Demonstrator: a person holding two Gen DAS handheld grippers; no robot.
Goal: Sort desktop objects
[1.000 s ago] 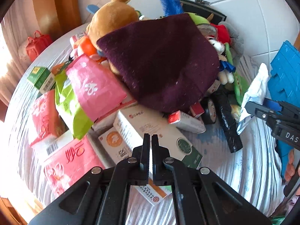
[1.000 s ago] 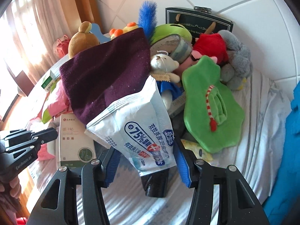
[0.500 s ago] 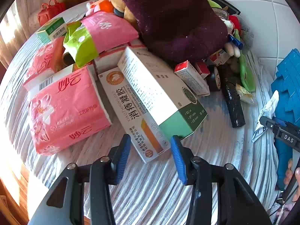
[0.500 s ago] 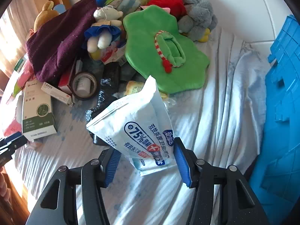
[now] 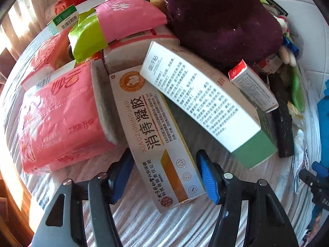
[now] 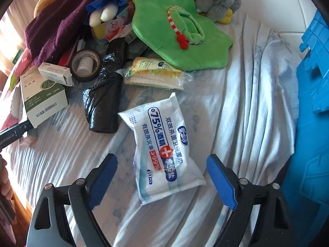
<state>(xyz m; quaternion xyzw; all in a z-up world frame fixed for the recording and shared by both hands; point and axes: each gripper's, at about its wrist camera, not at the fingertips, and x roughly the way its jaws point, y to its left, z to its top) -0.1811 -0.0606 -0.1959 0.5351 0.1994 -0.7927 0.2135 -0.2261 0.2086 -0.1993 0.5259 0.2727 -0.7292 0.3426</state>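
My left gripper points down over the near end of a long white and orange medicine box. Its jaws are opening, the box end lies between the blue pads, and neither pad presses on it. A white and blue pack of wet wipes lies flat on the pale cloth. My right gripper hangs just above the pack's near end. Its jaws are opening wide and stand clear of the pack on both sides.
A pink tissue pack lies left of the long box, and a white and green box leans across it. Behind are a purple cloth, a green plush, a black bag roll and a tape roll. A blue crate stands at the right.
The left gripper went from shut to open and sank toward the long box. The right gripper lowered the wipes pack onto the cloth and let it go.
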